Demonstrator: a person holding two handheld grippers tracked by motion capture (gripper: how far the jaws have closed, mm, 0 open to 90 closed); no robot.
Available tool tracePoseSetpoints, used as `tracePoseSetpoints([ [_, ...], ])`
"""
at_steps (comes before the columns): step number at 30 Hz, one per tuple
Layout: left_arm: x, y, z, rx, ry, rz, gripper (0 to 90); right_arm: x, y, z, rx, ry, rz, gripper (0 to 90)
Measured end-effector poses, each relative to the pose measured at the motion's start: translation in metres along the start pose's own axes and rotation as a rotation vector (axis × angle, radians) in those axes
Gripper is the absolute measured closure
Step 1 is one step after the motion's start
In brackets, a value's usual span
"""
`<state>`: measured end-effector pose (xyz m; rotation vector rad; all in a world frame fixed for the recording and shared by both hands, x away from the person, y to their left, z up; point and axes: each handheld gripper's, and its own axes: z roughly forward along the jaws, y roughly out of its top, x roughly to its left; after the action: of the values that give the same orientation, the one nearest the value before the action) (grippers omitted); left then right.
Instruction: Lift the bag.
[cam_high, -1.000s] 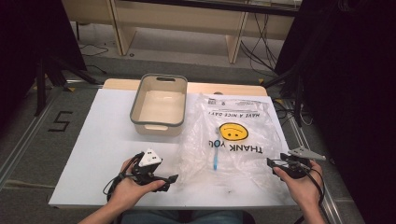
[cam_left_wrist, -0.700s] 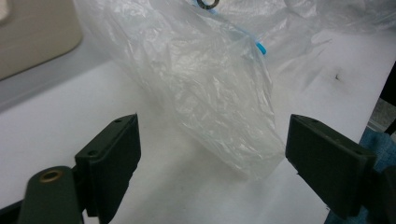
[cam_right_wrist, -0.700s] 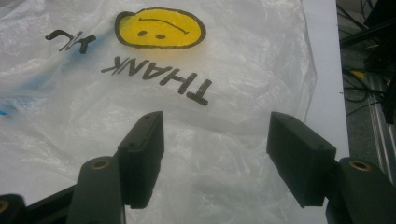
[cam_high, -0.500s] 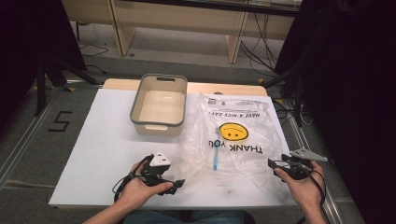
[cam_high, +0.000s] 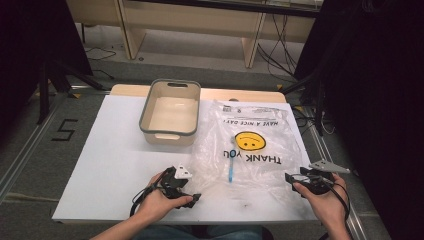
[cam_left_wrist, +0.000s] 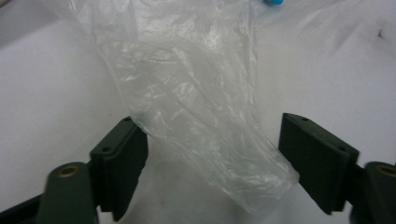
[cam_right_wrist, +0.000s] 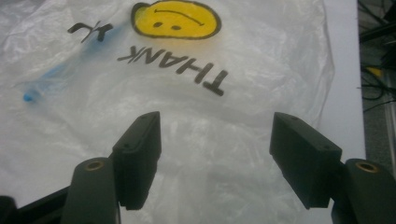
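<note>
- The clear plastic bag (cam_high: 250, 150) lies flat on the white table (cam_high: 110, 165), right of centre, printed with a yellow smiley and "THANK YOU", the lettering upside down in the high view.
- A blue toothbrush-like stick (cam_high: 231, 162) shows through the film, just left of the smiley; whether it is inside the bag or under it, I cannot tell.
- Left gripper (cam_high: 192, 196) sits low at the bag's near-left corner, in the person's left hand (cam_high: 157, 200).
- In the left gripper view, a crumpled flap of the bag (cam_left_wrist: 196, 107) runs down between the two black jaws. The jaws have just been closing in, yet they stand apart: the film brushes the inner edge of the left one, and its tip reaches the right one. No pinch that I can see.
- Right gripper (cam_high: 295, 178) is at the bag's near-right edge, held in the right hand (cam_high: 325, 200).
- In the right gripper view, its jaws have just been opening and stand spread wide over the bag (cam_right_wrist: 210, 116), the film lying flat under the gap, nothing clamped.
- A beige tub with a grey rim (cam_high: 170, 114) stands at the table's far side, just left of the bag, its right wall close beside the bag's far-left corner.
</note>
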<state>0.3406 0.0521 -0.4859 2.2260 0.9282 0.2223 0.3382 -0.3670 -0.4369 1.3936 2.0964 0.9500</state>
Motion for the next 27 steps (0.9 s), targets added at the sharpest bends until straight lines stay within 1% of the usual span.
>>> tracePoseSetpoints([
  [1, -0.001, 0.000, 0.001, 0.010, 0.003, 0.005, 30.8, 0.001, -0.001, -0.002, 0.011, 0.009, -0.003, 33.3],
  [3, -0.003, 0.000, 0.002, 0.024, 0.024, 0.032, 34.8, 0.002, -0.005, -0.005, 0.032, 0.024, -0.019, 32.4],
  [4, -0.003, 0.000, 0.002, 0.029, 0.034, 0.039, 37.7, 0.003, -0.007, -0.007, 0.044, 0.032, -0.022, 31.7],
  [5, -0.003, 0.000, 0.001, 0.033, 0.041, 0.046, 40.5, 0.003, -0.009, -0.008, 0.059, 0.039, -0.035, 31.2],
  [6, -0.002, 0.001, 0.001, 0.034, 0.042, 0.049, 42.4, 0.003, -0.012, -0.009, 0.076, 0.047, -0.043, 31.1],
  [8, -0.002, 0.001, 0.001, 0.032, 0.045, 0.048, 45.2, 0.003, -0.017, -0.011, 0.093, 0.054, -0.057, 30.6],
  [11, -0.002, 0.001, 0.001, 0.036, 0.051, 0.051, 46.7, 0.005, -0.022, -0.013, 0.111, 0.074, -0.082, 30.3],
  [15, -0.005, 0.001, 0.001, 0.038, 0.049, 0.049, 51.2, 0.013, -0.024, -0.015, 0.123, 0.117, -0.130, 29.8],
  [18, -0.006, 0.002, 0.001, 0.044, 0.049, 0.046, 54.7, 0.020, -0.026, -0.014, 0.163, 0.149, -0.172, 30.3],
  [20, -0.007, 0.003, 0.001, 0.050, 0.053, 0.053, 57.6, 0.022, -0.030, -0.012, 0.201, 0.155, -0.203, 32.5],
  [23, -0.011, 0.004, 0.001, 0.056, 0.049, 0.063, 65.9, 0.022, -0.034, -0.009, 0.256, 0.151, -0.243, 38.9],
  [27, -0.014, 0.005, 0.002, 0.067, 0.042, 0.078, 74.4, 0.021, -0.037, -0.004, 0.297, 0.148, -0.263, 46.8],
])
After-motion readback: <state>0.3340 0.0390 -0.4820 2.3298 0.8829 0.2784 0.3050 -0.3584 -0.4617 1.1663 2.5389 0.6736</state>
